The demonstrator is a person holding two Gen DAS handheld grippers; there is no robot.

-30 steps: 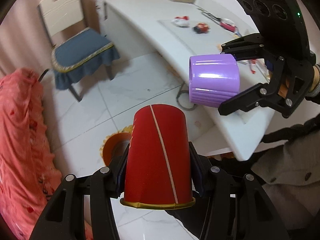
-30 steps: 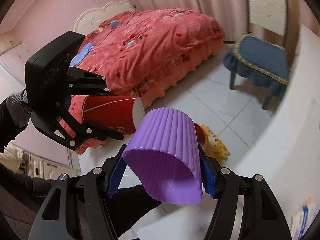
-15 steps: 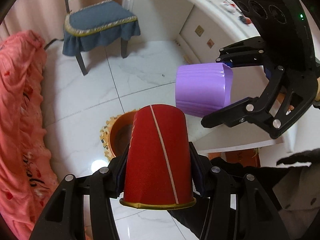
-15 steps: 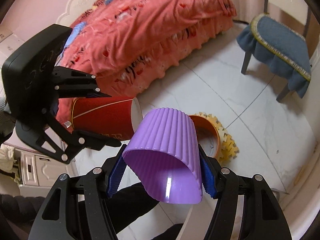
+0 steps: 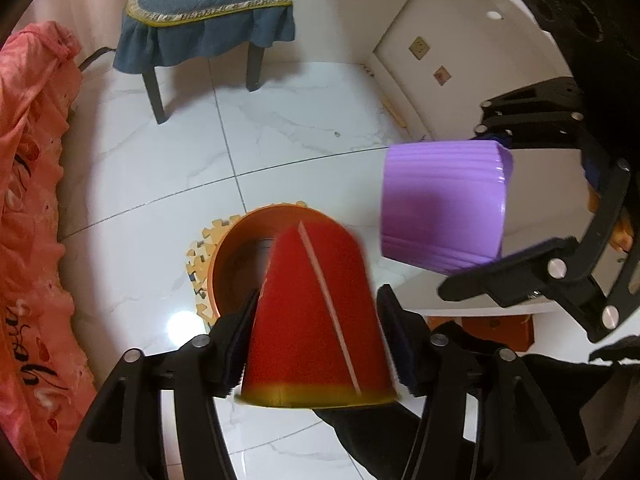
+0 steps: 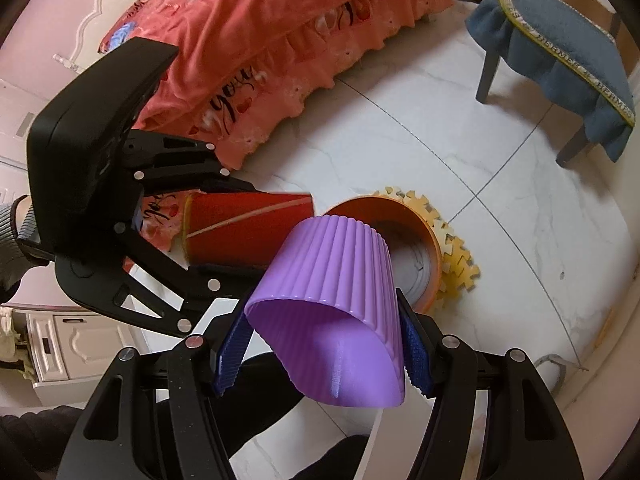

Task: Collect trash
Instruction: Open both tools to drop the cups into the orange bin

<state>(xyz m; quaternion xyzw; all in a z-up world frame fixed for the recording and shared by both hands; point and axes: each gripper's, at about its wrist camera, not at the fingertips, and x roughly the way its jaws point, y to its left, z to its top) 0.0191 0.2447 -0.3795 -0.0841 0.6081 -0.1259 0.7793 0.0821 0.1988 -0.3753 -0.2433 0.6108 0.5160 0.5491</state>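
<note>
Item: left gripper (image 5: 316, 316), fingers pinching a red paper cup (image 5: 316, 320) by its sides, rim toward the camera, closed base pointing forward and down. Item: right gripper (image 6: 324, 332), fingers pinching a ribbed purple cup (image 6: 332, 312) likewise, open mouth toward the camera. Item: orange bin (image 5: 240, 248), round, open-topped, standing on the white tiled floor (image 5: 280, 152) atop a yellow foam mat (image 5: 198, 256). Relation governing the next move: in the left wrist view the bin lay directly ahead of and below the red cup, the cup's long axis pointing roughly into its mouth; the purple cup hung to the right, its base beside the bin's near rim in the right wrist view. Judged nearer: the left gripper, so the red cup seemed first for release. Surroundings: pink bed (image 6: 280, 40) at left; blue-cushioned chair (image 5: 208, 12) at far side; white bench (image 5: 460, 60) at right.
</note>
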